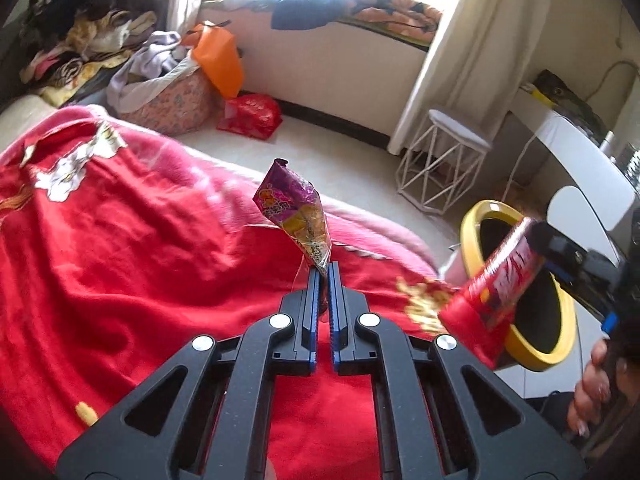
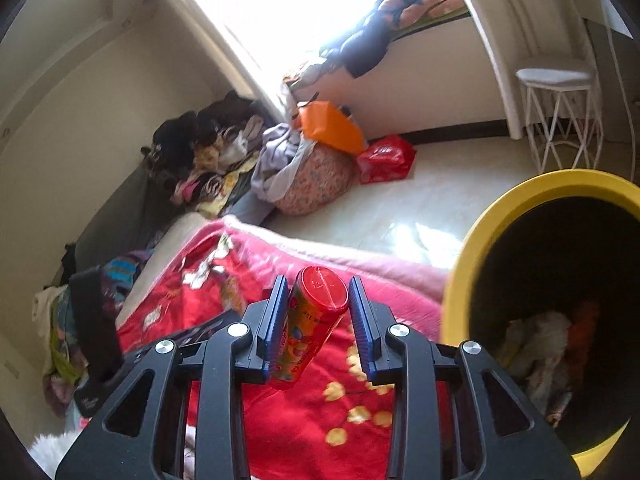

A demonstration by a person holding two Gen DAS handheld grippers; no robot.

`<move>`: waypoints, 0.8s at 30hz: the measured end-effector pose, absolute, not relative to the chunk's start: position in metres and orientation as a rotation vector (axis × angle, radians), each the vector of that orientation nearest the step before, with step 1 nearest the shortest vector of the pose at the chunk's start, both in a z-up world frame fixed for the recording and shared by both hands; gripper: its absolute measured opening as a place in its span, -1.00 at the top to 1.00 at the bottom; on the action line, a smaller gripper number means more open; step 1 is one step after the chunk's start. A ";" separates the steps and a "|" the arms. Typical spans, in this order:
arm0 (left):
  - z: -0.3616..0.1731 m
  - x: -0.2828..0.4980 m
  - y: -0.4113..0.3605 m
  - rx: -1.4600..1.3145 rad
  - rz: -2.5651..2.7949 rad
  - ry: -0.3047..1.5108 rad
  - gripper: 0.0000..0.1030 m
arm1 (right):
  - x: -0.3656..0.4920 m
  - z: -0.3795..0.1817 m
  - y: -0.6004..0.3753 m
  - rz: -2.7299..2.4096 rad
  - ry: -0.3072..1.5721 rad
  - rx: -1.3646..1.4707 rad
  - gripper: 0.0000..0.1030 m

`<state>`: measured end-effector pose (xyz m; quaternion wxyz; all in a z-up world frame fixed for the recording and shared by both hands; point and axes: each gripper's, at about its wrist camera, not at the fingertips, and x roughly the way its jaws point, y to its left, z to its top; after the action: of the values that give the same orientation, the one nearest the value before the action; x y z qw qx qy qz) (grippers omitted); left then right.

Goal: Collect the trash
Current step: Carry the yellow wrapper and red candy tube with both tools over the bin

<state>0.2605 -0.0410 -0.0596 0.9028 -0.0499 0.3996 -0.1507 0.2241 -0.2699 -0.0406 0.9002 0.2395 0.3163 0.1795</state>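
Left gripper (image 1: 325, 270) pinches a crinkly, feather-light purple snack wrapper (image 1: 298, 216) by its bottom corner above the red blanket (image 1: 120, 248); right gripper (image 2: 318, 292) loosely brackets a rigid red candy tube (image 2: 314, 320) mid-body, beside the yellow-rimmed trash bin (image 2: 472, 240).

Red blanket (image 1: 120, 248): soft, fleecy cloth with matt pile. Snack wrapper (image 1: 298, 216): thin, crinkled, glossy film. Red tube (image 2: 310, 328): glossy printed wall, smooth moulded plastic lid. Bin (image 2: 472, 248): smooth yellow plastic rim. Left gripper (image 1: 324, 276) and right gripper (image 2: 318, 300): matt black plastic arms, bright metal pivot pins, ribbed blue pads (image 2: 276, 320). Stool (image 1: 440, 164): white-coated wire frame.
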 end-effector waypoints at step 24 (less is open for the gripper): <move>-0.030 0.222 -0.137 -0.023 -0.493 0.778 0.96 | 0.206 -0.041 -0.375 0.095 0.547 0.566 0.43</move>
<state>0.2219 -0.1372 -0.0297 0.8958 -0.0113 0.3753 -0.2379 0.2055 -0.3754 -0.0405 0.9225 0.2755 0.2664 0.0464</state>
